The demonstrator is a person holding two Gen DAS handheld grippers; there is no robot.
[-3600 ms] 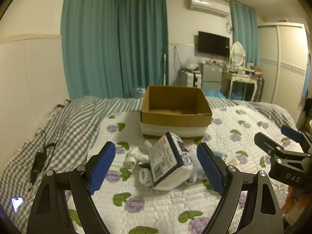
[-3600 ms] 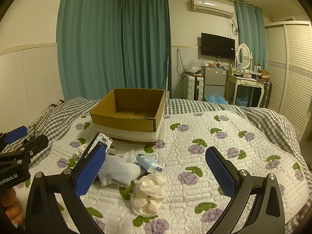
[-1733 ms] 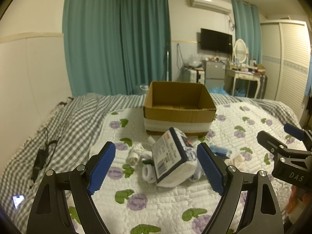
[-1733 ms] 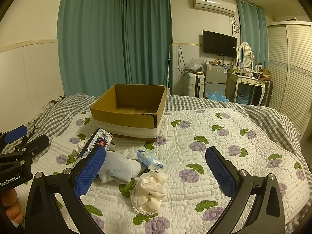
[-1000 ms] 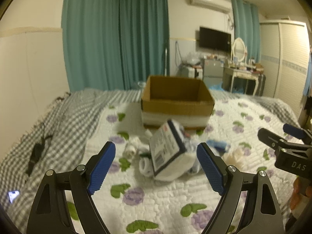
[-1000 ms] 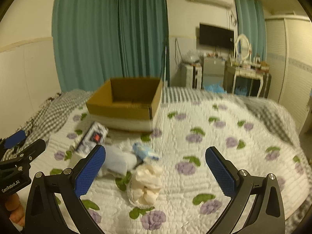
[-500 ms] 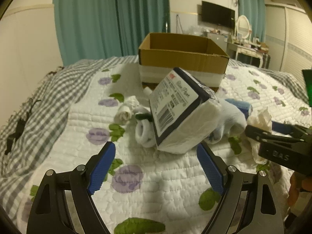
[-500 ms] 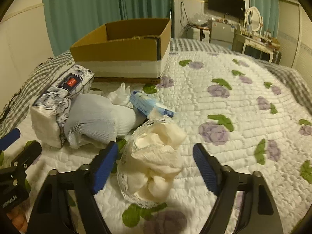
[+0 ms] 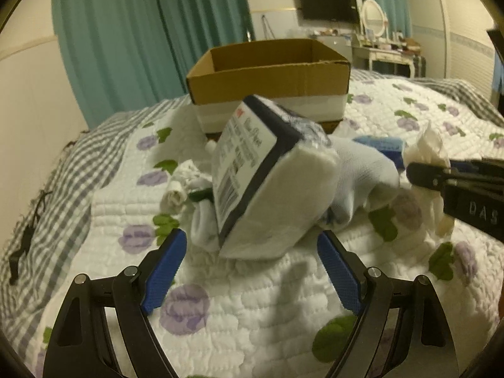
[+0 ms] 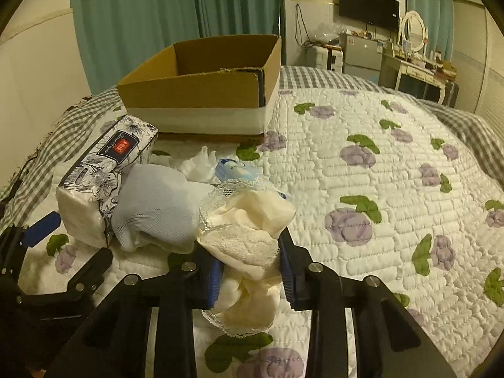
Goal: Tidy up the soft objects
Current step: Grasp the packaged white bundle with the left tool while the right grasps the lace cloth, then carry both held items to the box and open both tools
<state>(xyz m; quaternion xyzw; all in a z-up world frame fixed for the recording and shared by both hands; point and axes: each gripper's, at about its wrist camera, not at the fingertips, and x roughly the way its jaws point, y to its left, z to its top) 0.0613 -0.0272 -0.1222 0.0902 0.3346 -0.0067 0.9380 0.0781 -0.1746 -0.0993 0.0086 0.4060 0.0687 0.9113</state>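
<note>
Quilted white bedding with purple flowers point(image 10: 362, 170) carries everything, and a cardboard box point(image 10: 201, 94) sits open toward the top centre of both views, beyond the heap. Low in the right wrist view, the right gripper point(image 10: 249, 271) has its jaws pressed in on a cream lace bundle point(image 10: 245, 230), pinching its lower middle so it bulges above and below the pads. The box lies straight ahead and up-frame of that bundle, so this looks like a lift and carry forward. The left gripper point(image 9: 252, 267) has its jaws spread wide just short of a tilted tissue pack point(image 9: 267, 182), whose long axis runs away toward the box. Only the left view shows small rolled socks point(image 9: 176, 195) at mid-left; only the right view shows the pinch on the lace.
</note>
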